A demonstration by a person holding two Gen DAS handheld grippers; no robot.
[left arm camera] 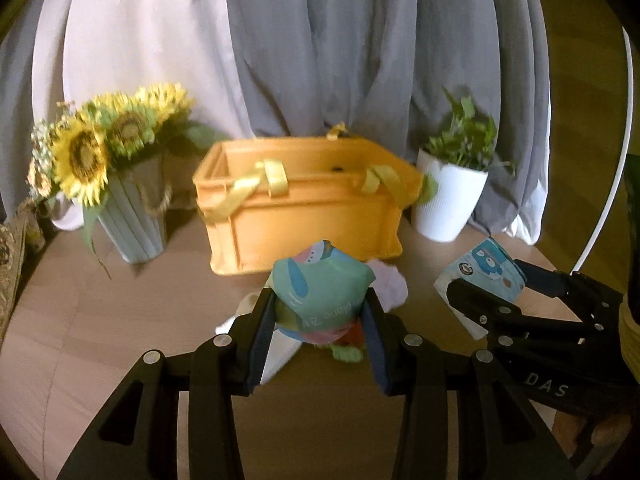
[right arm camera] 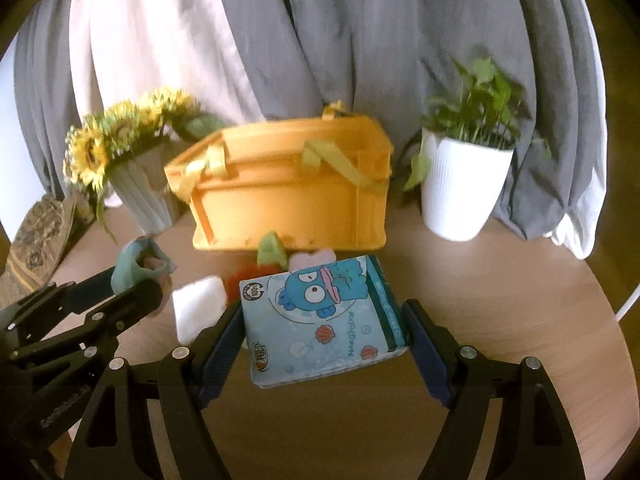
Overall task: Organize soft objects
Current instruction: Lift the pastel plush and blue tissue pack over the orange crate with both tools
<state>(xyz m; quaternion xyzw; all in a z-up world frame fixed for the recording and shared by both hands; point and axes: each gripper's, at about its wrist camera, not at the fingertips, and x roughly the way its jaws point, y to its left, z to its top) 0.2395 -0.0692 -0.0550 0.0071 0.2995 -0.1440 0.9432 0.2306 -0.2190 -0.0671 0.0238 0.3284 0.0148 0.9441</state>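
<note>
left tongs (left arm camera: pixel 320 312) pinch crumpled teal pack (left arm camera: pixel 322 292) | right tongs (right arm camera: pixel 324 320) clamp blue cartoon-fish pack (right arm camera: pixel 320 316)

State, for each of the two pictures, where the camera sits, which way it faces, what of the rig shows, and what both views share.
Left wrist: on the left gripper, facing the yellow crate; it clamps a teal pouch; the right gripper shows at right.
Right wrist: on the right gripper, facing the crate; a tissue pack sits between its fingers; the left gripper shows at left.
Shared: crate, sunflowers, potted plant, curtain, table.
</note>
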